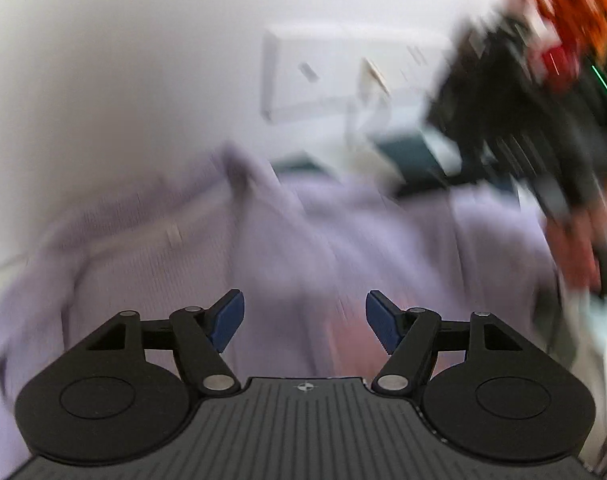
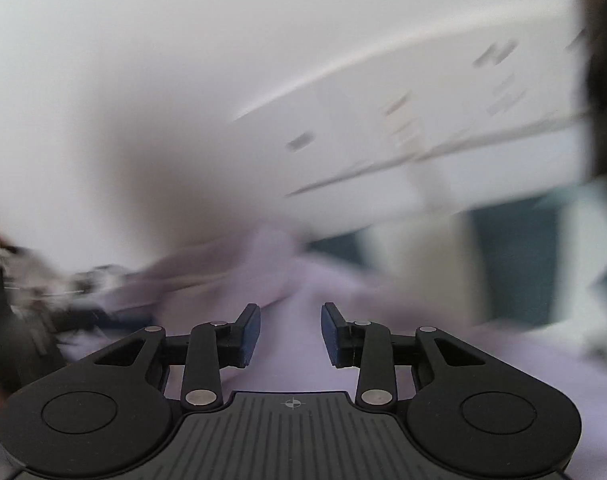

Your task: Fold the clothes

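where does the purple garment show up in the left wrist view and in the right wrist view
Left wrist: the lavender garment fills the middle and lower left, beyond the open left gripper.
Right wrist: it runs centre to lower right, beyond the open right gripper.
Shared landmark: blurred white cabinet.

Soft matt lilac cloth garment (image 1: pixel 287 240), finely ribbed; matt black plastic left gripper (image 1: pixel 304 320) with ridged blue pads (image 1: pixel 228 317).

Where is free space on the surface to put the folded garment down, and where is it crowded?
Free: the white surface beyond the lilac garment. The garment covers the near part below the left gripper and right gripper.
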A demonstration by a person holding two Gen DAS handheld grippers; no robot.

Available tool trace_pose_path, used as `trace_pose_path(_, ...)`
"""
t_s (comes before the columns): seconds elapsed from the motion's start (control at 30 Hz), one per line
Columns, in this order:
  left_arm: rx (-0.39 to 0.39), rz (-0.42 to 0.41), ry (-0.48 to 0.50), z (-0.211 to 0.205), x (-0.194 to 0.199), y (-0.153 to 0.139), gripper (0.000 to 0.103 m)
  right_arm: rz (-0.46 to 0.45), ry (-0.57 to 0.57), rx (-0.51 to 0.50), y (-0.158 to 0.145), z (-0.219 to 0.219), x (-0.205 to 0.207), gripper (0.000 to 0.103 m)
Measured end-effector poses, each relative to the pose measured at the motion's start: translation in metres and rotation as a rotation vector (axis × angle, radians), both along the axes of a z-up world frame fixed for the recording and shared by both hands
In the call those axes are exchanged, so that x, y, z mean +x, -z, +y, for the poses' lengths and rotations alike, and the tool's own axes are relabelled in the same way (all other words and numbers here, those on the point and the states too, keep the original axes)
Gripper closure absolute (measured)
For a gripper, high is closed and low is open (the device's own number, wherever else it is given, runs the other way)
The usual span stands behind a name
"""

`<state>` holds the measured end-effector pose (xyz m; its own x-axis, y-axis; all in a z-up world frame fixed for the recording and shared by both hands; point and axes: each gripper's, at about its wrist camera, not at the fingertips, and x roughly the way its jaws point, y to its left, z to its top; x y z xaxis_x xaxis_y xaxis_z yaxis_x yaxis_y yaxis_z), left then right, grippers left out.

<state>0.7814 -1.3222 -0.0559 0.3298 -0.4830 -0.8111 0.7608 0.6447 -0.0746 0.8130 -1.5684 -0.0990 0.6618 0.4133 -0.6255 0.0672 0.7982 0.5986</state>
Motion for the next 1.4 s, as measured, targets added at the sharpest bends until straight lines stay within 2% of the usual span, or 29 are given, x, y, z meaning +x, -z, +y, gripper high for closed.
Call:
trace_pose_path(0.07,0.078,-0.041,0.013,0.003,-0.026,0.015,0.034,0.066,-0.011,0.090,0.014,0.009,0.013,0.067)
trace_pose_path(0.17,0.148,-0.066,-0.022,0.010,-0.042,0.034,0.034,0.164,-0.028,0.225,0.035,0.022,0.033,0.069)
trace_pose_path(0.23,0.131,-0.059,-0.053,0.019,-0.042,0.039,0.034,0.216,-0.021,0.299,0.046,0.029,0.042,0.085)
trace_pose_path(0.37,0.110,-0.087,-0.158,0.046,-0.030,0.034,0.034,0.189,-0.024,0.418,0.046,0.045,0.051,0.089)
trace_pose_path(0.43,0.106,-0.099,-0.236,0.063,-0.019,0.034,0.034,0.173,-0.048,0.432,0.043,0.058,0.060,0.091)
trace_pose_path(0.53,0.078,-0.060,-0.314,0.088,0.001,0.042,0.034,0.171,-0.074,0.418,0.043,0.075,0.074,0.091)
trace_pose_path(0.7,0.029,-0.038,-0.339,0.106,0.010,0.051,0.026,0.195,-0.084,0.309,0.053,0.089,0.079,0.092)
trace_pose_path(0.9,-0.010,-0.034,-0.340,0.109,0.012,0.058,0.020,0.122,-0.174,0.095,0.038,0.094,0.063,0.091)
trace_pose_path(0.97,-0.012,-0.039,-0.339,0.110,0.014,0.061,0.019,0.089,-0.212,-0.006,0.027,0.101,0.058,0.087)
trace_pose_path(1.0,-0.014,-0.042,-0.341,0.111,0.014,0.061,0.018,0.070,-0.223,-0.065,0.021,0.111,0.055,0.079)
trace_pose_path(1.03,-0.016,-0.044,-0.342,0.111,0.015,0.062,0.018,0.046,-0.222,-0.126,0.013,0.116,0.050,0.066)
trace_pose_path(1.07,-0.017,-0.047,-0.343,0.113,0.014,0.063,0.018,0.005,-0.212,-0.183,0.006,0.118,0.046,0.063)
trace_pose_path(1.17,-0.019,-0.053,-0.346,0.113,0.012,0.064,0.017,-0.116,-0.179,-0.317,-0.015,0.118,0.035,0.063)
trace_pose_path(1.27,-0.018,-0.056,-0.352,0.115,0.011,0.064,0.016,-0.186,-0.166,-0.463,-0.022,0.127,0.038,0.058)
trace_pose_path(1.33,-0.019,-0.057,-0.359,0.116,0.009,0.064,0.016,-0.169,-0.217,-0.526,-0.014,0.137,0.046,0.058)
trace_pose_path(1.4,-0.029,-0.053,-0.369,0.118,0.007,0.061,0.016,-0.107,-0.249,-0.586,0.004,0.144,0.054,0.058)
